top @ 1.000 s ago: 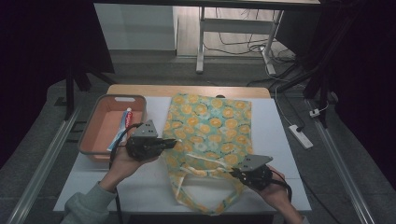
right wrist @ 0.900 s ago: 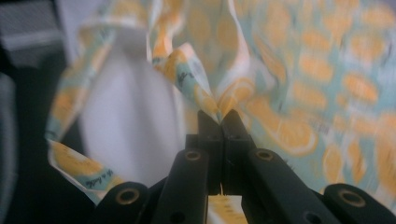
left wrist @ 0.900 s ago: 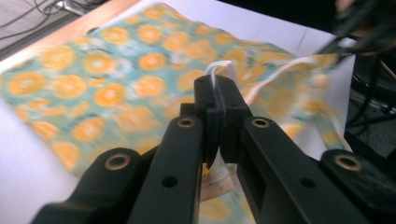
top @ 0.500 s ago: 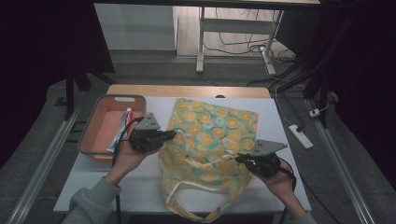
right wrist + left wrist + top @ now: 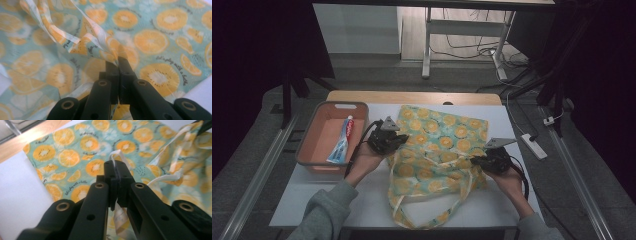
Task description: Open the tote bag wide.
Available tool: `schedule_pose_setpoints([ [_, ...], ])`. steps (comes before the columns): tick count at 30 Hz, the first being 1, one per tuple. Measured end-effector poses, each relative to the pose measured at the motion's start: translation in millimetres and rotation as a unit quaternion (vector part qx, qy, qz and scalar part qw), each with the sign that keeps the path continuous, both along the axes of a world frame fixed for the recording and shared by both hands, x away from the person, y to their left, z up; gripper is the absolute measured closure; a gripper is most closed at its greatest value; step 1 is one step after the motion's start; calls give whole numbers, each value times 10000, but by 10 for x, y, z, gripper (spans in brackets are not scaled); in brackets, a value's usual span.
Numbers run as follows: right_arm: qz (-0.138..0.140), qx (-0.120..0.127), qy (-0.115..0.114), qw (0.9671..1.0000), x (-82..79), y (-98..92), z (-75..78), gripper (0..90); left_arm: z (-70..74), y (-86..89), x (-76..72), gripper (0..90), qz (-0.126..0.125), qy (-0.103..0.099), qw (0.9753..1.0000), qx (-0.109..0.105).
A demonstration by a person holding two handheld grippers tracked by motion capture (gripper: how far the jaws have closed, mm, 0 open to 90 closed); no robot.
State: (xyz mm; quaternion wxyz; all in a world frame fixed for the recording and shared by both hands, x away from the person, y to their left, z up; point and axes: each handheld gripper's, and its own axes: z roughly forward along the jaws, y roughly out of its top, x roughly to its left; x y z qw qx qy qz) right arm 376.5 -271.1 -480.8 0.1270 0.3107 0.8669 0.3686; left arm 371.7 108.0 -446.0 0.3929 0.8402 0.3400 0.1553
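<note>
A teal tote bag (image 5: 439,137) printed with orange slices lies across the middle of the white table (image 5: 362,200), its handles (image 5: 422,217) trailing toward the front edge. My left gripper (image 5: 398,141) is shut on the bag's left rim; in the left gripper view the jaws pinch a fold of the bag's fabric (image 5: 117,162). At the bag's right side my right gripper (image 5: 479,161) is shut on its opening edge, with the bag's cloth (image 5: 110,53) bunched between the closed jaws (image 5: 117,61). The mouth of the bag is lifted a little between the two grippers.
An orange tray (image 5: 319,160) stands at the table's left and holds a toothpaste tube (image 5: 342,140). A white power strip (image 5: 534,146) lies off the right edge. A wooden strip (image 5: 412,96) runs along the far side.
Both grippers have moved away from me and apart, each still holding the bag's rim. The bag has slid toward the far side and its mouth has spread wider.
</note>
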Motion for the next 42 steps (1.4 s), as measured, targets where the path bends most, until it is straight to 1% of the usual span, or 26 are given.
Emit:
schedule_pose_setpoints([
  [2,-37,-29,39,10000,20,1,-24,880,-60,-25,61,878,64,55,9999,77],
  [5,-120,-58,179,9998,74,-2,-100,880,-151,-71,138,877,104,174,9997,134],
  [6,-143,-111,267,9995,95,6,-148,879,-180,-90,156,875,105,201,9996,183],
  [7,-145,-139,300,9993,100,12,-169,879,-206,-111,171,873,115,217,9994,245],
  [8,-153,-177,318,9992,101,20,-186,878,-232,-131,187,871,121,232,9992,293],
  [9,-144,-216,320,9991,101,28,-197,878,-277,-161,216,870,112,298,9990,330],
  [13,-136,-290,305,9990,96,39,-207,877,-326,-202,240,855,81,343,9986,400],
  [15,-170,-287,324,9989,96,26,-214,876,-343,-211,246,808,67,370,9984,423],
  [16,-170,-287,324,9989,96,26,-214,876,-345,-209,246,808,51,386,9983,424],
  [19,-207,-257,341,9989,102,-5,-219,870,-311,-177,229,635,48,342,9988,336],
  [20,-207,-257,341,9989,102,-5,-219,870,-284,-160,215,635,56,302,9991,291],
  [21,-220,-229,352,9989,99,-15,-215,869,-249,-140,195,556,57,260,9994,239],
  [22,-220,-229,352,9989,99,-15,-215,869,-207,-118,169,556,60,199,9996,182],
  [23,-216,-207,348,9989,91,-21,-209,863,-157,-95,134,481,63,133,9998,131],
  [24,-210,-195,351,9990,87,-25,-205,860,-99,-71,94,458,60,67,9999,88],
  [25,-199,-181,342,9991,86,-31,-202,857,25,-21,5,442,20,-73,10000,-8],
  [26,-199,-174,351,9990,83,-36,-198,857,25,-21,5,429,20,-73,10000,-8],
  [30,-204,-147,353,9991,82,-48,-194,851,256,69,-206,420,-247,-195,9990,-310],
  [32,-206,-141,352,9991,85,-52,-194,848,336,67,-317,413,-441,-214,9981,-362],
  [34,-212,-143,366,9990,87,-51,-196,846,375,12,-426,411,-668,-210,9969,-365],
  [36,-203,-155,367,9990,88,-48,-200,843,385,-93,-539,409,-899,-223,9955,-181],
  [37,-195,-158,368,9990,88,-47,-202,843,379,-160,-594,409,-1041,-249,9942,-74],
  [38,-194,-163,365,9990,87,-46,-203,842,366,-229,-641,410,-1207,-259,9923,48],
  [40,-194,-154,361,9990,86,-46,-202,842,296,-406,-712,411,-1522,-164,9879,235],
  [41,-196,-157,358,9990,87,-46,-204,841,263,-466,-728,408,-1606,-117,9865,286],
  [42,-196,-157,358,9990,87,-46,-204,840,217,-541,-739,408,-1724,-52,9844,358],
])
